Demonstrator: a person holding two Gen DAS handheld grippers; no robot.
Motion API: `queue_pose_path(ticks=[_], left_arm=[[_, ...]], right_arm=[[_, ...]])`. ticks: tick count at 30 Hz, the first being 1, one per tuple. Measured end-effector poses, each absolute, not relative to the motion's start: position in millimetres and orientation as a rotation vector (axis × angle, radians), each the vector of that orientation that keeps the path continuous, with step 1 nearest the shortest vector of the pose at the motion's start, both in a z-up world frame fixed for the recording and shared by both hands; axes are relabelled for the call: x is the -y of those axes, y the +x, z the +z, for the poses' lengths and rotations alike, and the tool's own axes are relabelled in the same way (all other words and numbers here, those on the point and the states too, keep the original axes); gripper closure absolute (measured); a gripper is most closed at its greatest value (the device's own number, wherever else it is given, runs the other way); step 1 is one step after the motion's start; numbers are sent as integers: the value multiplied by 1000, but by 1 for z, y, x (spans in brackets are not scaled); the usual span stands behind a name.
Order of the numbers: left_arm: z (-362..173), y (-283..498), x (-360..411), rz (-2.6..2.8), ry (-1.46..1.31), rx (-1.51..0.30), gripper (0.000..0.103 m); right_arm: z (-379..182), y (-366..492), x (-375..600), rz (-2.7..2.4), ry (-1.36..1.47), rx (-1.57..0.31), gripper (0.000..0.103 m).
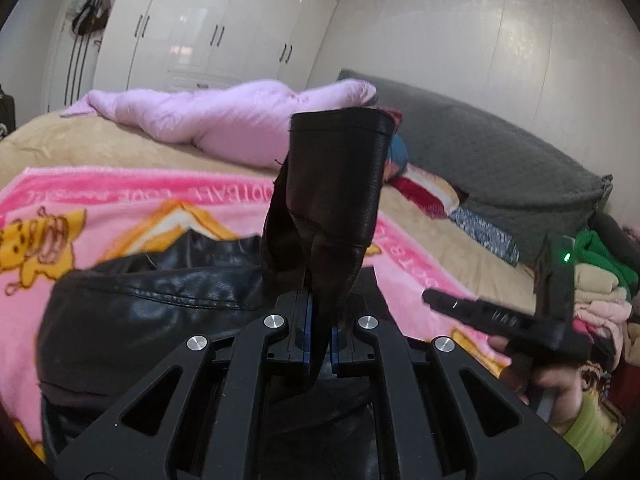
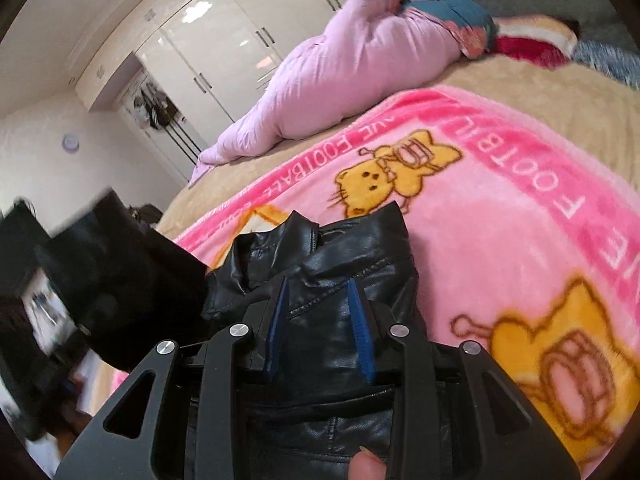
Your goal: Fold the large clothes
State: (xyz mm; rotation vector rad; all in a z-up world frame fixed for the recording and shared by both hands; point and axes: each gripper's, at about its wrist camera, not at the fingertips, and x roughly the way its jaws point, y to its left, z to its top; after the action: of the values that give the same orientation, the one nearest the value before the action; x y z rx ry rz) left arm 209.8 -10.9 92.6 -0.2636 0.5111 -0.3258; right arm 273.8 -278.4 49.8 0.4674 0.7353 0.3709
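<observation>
A black leather jacket point(image 1: 152, 312) lies on the pink cartoon blanket point(image 1: 120, 208). My left gripper point(image 1: 320, 300) is shut on one of its sleeves point(image 1: 336, 184), which stands up from the jaws with the cuff on top. In the right wrist view my right gripper point(image 2: 318, 284) hovers over the jacket's body point(image 2: 320, 248) near the collar. Its blue pads point(image 2: 362, 336) stand a little apart and are still spreading, with nothing pinched between them. The lifted sleeve point(image 2: 132, 280) is a dark blur at the left there. A hand carries the right gripper point(image 1: 496, 316) at the right of the left wrist view.
A lilac quilt point(image 1: 224, 116) is bunched across the bed's far side, with pillows point(image 1: 428, 196) and a grey padded headboard point(image 1: 500, 168) beyond. Folded clothes point(image 1: 596, 280) are stacked at the right. White wardrobes point(image 1: 224, 28) line the back wall.
</observation>
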Motion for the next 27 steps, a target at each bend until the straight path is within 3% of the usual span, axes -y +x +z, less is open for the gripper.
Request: queue_pose_path(ticks=[2, 5, 8, 9, 10, 12, 14, 27], left_arm=[[84, 214, 17, -336, -264, -540, 102], [66, 221, 28, -353, -260, -591, 100], [52, 226, 36, -367, -257, -630, 96], [47, 227, 40, -374, -250, -649, 94], [43, 228, 44, -381, -242, -666, 91], [35, 230, 50, -400, -229, -695, 66], [27, 229, 57, -421, -204, -722, 50], [10, 205, 73, -477, -122, -804, 13]], right_arm=[[48, 275, 287, 372, 507, -740, 70], [47, 275, 296, 376, 550, -745, 53], [43, 277, 300, 403, 600, -767, 45], [41, 278, 301, 405, 610, -779, 37], [39, 278, 300, 415, 621, -792, 32], [36, 280, 297, 444, 638, -820, 25], [32, 281, 294, 483, 673, -845, 23], [-3, 291, 271, 565, 742, -1020, 23]])
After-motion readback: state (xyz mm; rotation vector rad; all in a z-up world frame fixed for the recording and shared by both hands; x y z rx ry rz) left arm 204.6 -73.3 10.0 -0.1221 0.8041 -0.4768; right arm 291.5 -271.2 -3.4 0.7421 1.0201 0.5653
